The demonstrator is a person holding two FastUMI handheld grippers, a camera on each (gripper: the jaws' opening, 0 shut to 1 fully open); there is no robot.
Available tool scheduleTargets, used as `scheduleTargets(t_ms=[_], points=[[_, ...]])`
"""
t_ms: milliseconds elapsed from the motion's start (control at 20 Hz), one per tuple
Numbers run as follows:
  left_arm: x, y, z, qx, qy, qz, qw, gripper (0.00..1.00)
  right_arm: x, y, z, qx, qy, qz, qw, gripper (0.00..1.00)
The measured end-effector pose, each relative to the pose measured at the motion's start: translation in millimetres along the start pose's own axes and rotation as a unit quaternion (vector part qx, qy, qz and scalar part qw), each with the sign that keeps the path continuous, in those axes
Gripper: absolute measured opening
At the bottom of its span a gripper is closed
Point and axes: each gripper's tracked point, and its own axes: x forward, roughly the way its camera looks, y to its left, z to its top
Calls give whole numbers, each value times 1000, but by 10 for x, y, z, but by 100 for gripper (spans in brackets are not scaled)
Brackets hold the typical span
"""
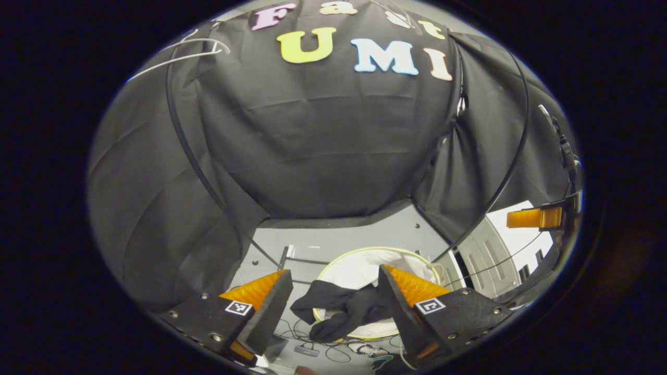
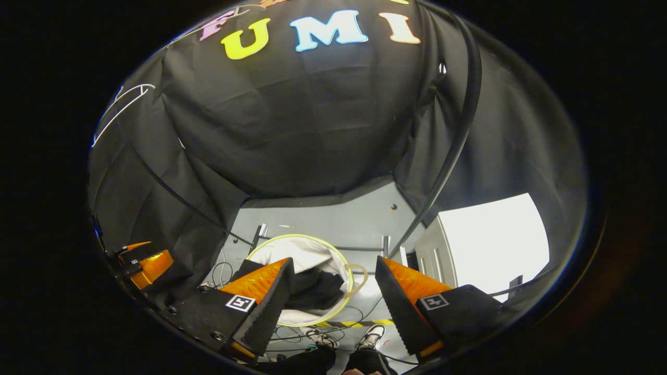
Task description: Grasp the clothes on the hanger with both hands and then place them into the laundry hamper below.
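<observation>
Both the left tongs point(image 1: 333, 304) and right tongs point(image 2: 333, 299) stand open and empty above the hamper point(image 1: 344, 260), where the dark clothes point(image 1: 338, 310) drape over its near rim.

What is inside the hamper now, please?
Dark clothes lie in the white-lined hamper, partly draped over its rim in the left gripper view. What lies beneath them is covered.
</observation>
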Motion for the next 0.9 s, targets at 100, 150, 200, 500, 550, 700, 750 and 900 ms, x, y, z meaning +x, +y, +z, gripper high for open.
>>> scheduleTargets(t_ms=[100,150,200,500,550,700,750,900], points=[[-258,-96,288,-4,-25,13,1000,98,-129,-74,194,-4,-28,11,1000,98],[-379,-139,437,-5,-39,19,999,97,-196,-125,321,-4,-44,14,999,98],[-527,-176,585,-7,-53,27,998,96,-290,-197,449,-4,-66,12,998,98],[-1308,-467,1444,-37,-147,71,986,97,-1001,-640,1151,-9,-189,2,982,98],[-1406,-515,1554,-51,-163,76,982,97,-1127,-707,1265,-13,-211,1,977,98],[-1867,-634,1988,-76,-235,77,966,98,-1509,-820,1589,-13,-273,12,962,98],[-2005,-656,2106,-78,-258,78,960,98,-1660,-816,1700,-13,-300,21,954,93],[-2342,-699,2271,-89,-306,88,944,97,-2128,-815,2030,-24,-399,28,916,98]])
